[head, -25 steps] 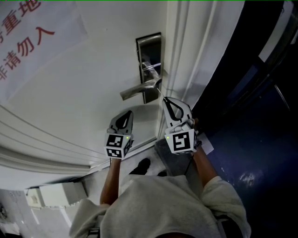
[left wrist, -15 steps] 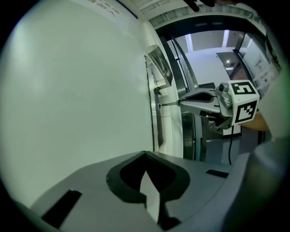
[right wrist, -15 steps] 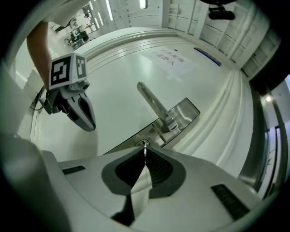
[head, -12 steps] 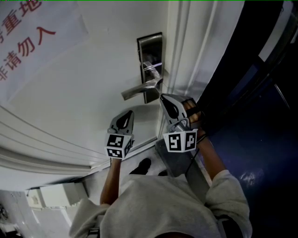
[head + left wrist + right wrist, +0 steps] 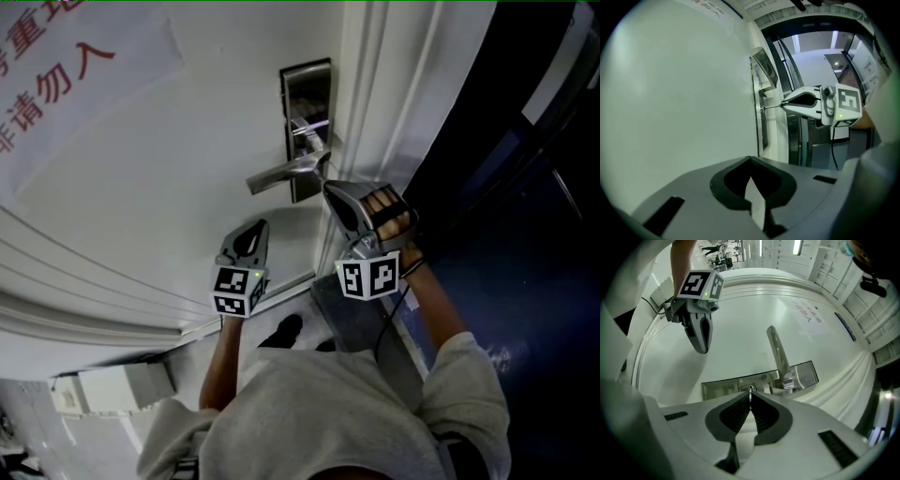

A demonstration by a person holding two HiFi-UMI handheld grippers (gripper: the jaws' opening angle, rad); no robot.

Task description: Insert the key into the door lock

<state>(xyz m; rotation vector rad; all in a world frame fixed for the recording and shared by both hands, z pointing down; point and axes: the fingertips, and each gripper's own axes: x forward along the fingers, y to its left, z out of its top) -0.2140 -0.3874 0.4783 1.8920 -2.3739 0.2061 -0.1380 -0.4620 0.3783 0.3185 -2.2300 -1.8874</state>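
- Where the white door fills most of the head view, it stands closed against its frame, with a dark space beyond the frame on the right.
- A large paper notice with red characters is stuck to the door's upper left, well apart from the lock.
- The metal lock plate sits on the door close to its edge, long and narrow, shiny enough to carry reflections.
- The right gripper is held by a hand just beside the plate's lower end, and its pointed tip aims straight at the plate.
- Its jaws are pressed together on the key: in the right gripper view the ribbed pads meet at the tip with the thin blade pinched between them.
- The left gripper hangs near the door, to the left of the handle and apart from it. Its jaws are closed tip to tip with nothing between them, and it touches neither door nor lock.
- The lever handle sticks out from the plate's lower part toward the left in the head view.
- The key is the smallest thing here, a slim metal shaft that runs from the right gripper's tip directly ahead to the plate.
- In the right gripper view its far end meets the round cylinder on the plate, just beside the handle's root. How deep it sits there cannot be told.
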